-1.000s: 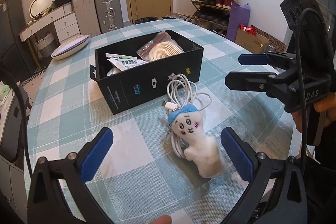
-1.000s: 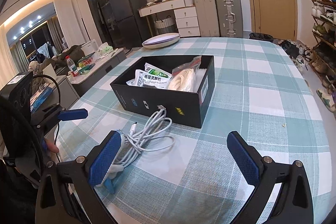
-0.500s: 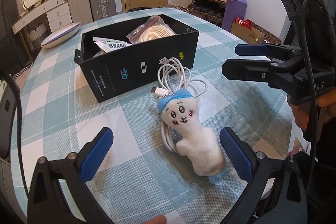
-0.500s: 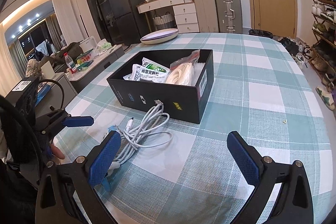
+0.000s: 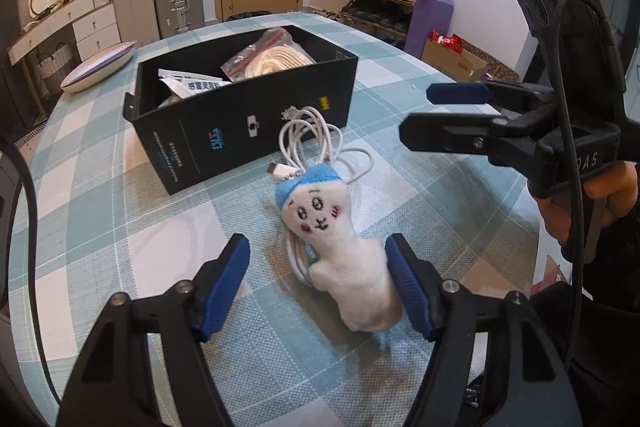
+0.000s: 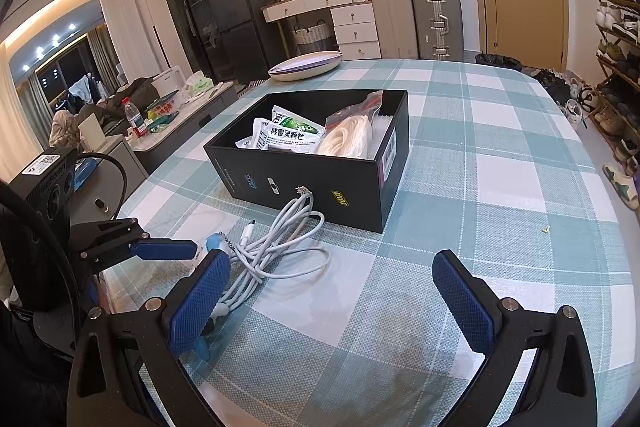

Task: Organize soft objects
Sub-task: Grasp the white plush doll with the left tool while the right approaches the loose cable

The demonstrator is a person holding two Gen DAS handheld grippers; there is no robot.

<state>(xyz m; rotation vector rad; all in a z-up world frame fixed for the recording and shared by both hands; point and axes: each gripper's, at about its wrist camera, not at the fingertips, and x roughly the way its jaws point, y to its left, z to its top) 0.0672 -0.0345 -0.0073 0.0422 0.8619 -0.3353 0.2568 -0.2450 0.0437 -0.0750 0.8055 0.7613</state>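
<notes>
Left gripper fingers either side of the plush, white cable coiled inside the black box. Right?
Not quite. The white cable is coiled on the table in front of the black box, not inside it, as the right wrist view shows. The left gripper does straddle the plush.

The left gripper's (image 5: 318, 281) blue-padded jaws have just been closing from wide open around the small white plush doll with a blue cap (image 5: 332, 239), its right pad now touching the doll's side.

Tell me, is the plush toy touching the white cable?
Touching. The left wrist view shows the plush toy lying on top of the white cable, whose loops run under it.
</notes>
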